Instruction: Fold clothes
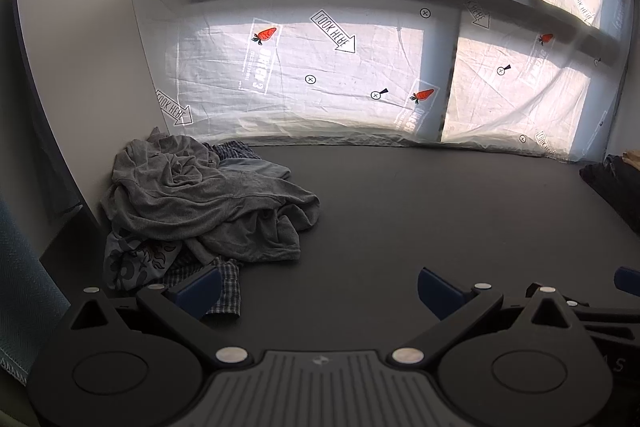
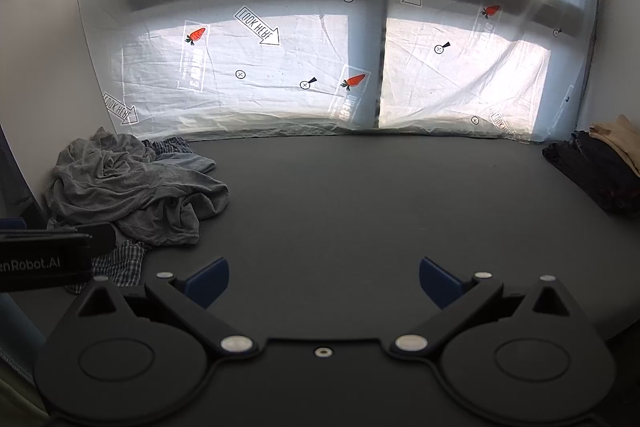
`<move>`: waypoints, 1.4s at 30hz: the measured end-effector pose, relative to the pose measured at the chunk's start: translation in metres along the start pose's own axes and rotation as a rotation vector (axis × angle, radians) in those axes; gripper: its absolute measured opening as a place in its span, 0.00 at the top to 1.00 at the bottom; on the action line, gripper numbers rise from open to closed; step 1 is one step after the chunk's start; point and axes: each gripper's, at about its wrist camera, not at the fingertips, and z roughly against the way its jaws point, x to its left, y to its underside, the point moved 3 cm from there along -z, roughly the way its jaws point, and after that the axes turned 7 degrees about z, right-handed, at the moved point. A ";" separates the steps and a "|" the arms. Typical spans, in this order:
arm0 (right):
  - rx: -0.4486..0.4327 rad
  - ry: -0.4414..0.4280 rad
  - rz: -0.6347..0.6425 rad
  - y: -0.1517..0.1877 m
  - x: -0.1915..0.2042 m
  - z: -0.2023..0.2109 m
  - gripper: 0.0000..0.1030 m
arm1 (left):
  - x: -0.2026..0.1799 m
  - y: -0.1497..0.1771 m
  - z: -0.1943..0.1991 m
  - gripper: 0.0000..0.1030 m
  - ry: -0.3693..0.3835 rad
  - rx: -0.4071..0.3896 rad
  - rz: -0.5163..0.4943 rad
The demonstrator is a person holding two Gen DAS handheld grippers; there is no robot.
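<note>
Dark table (image 2: 360,195): crumpled grey garment pile (image 2: 132,187) at left, folded dark stack (image 2: 596,171) at right; printed sheet (image 2: 280,67) covers window behind. Left gripper (image 1: 318,291) and right gripper (image 2: 324,283): jaws wide, empty.

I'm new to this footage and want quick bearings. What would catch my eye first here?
Probably the backlit white sheet behind the table, printed with orange carrots and "LOOK HERE" arrows. Next, the crumpled pile of clothes, a grey shirt on top, at the dark table's left side, and a neater dark-and-tan stack at its right edge. Both grippers, left and right, are open and empty.
</note>
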 end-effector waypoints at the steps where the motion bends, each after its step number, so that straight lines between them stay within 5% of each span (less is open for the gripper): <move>1: 0.000 0.003 0.004 0.001 0.000 0.000 0.00 | 0.000 0.000 0.000 0.00 -0.001 0.000 -0.001; 42: 0.001 0.009 -0.019 0.009 -0.002 0.000 0.00 | -0.004 0.001 0.001 0.00 0.001 -0.001 -0.021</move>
